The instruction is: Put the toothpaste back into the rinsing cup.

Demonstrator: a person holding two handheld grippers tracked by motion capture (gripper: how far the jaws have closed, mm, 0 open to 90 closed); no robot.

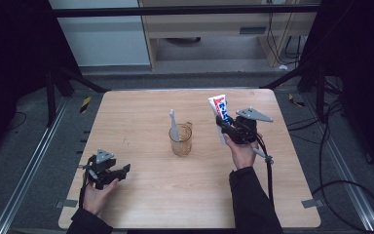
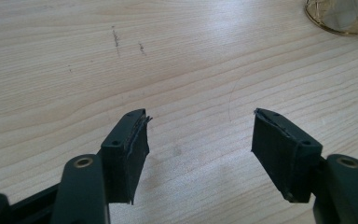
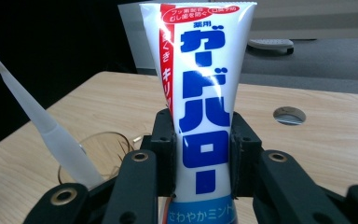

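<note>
Dark curtains and cable runs frame a pale wooden table (image 1: 141, 195), and all the action sits on its right half. Two black pads (image 3: 165, 154) of the right gripper (image 1: 222, 126) are clamped on the middle of a white toothpaste tube (image 3: 200, 93), blue lettering facing the camera, crimped end up. It's held upright and off the table, just right of the clear glass cup (image 1: 180, 140), likely so it can drop in cap-first beside the white toothbrush (image 1: 174, 125) already leaning there. The tube's cap is cut off at the bottom of the right gripper view, so its state is anyone's guess. Over on the left, the left gripper (image 2: 200, 140) hangs low over bare wood near the front-left corner, jaws spread wide with nothing between them, seemingly parked out of the way. Only an edge of the cup's base creeps into the left gripper view's top corner, and faint scratch marks (image 2: 116, 37) on the wood are hard to read.
</note>
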